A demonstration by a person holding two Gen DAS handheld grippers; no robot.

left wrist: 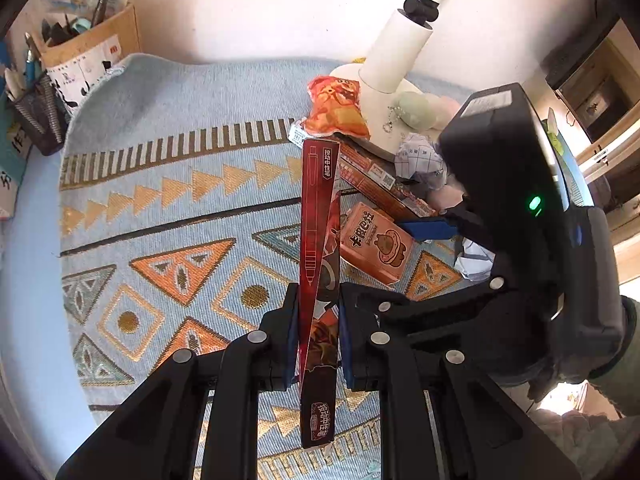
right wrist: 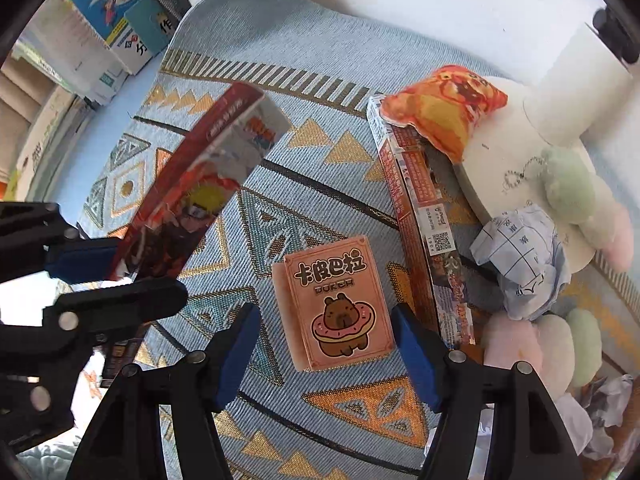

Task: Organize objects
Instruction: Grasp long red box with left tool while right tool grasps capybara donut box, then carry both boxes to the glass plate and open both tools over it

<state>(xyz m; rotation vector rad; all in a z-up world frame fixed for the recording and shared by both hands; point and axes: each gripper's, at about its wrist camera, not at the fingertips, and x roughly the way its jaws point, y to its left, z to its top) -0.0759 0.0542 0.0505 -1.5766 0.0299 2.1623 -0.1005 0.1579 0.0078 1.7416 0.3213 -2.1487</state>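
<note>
My left gripper (left wrist: 319, 312) is shut on a long red pen box (left wrist: 319, 248), held up above the patterned mat (left wrist: 160, 200). From the right wrist view the same red pen box (right wrist: 200, 184) hangs at the left in the left gripper (right wrist: 100, 268). My right gripper (right wrist: 324, 344) is open, its blue pads on either side of a pink poker card box (right wrist: 336, 304) with a capybara picture, lying flat on the mat (right wrist: 280, 80). The right gripper (left wrist: 432, 228) also shows beside the pink poker card box (left wrist: 376, 244) in the left wrist view.
A second long red box (right wrist: 420, 208) lies right of the card box, under an orange plush pouch (right wrist: 444, 108). A white lamp base (right wrist: 500, 168), crumpled paper (right wrist: 520, 256) and pastel plush balls (right wrist: 568, 340) crowd the right. Books (right wrist: 116, 12) and a mesh pen holder (left wrist: 36, 116) stand at the back left.
</note>
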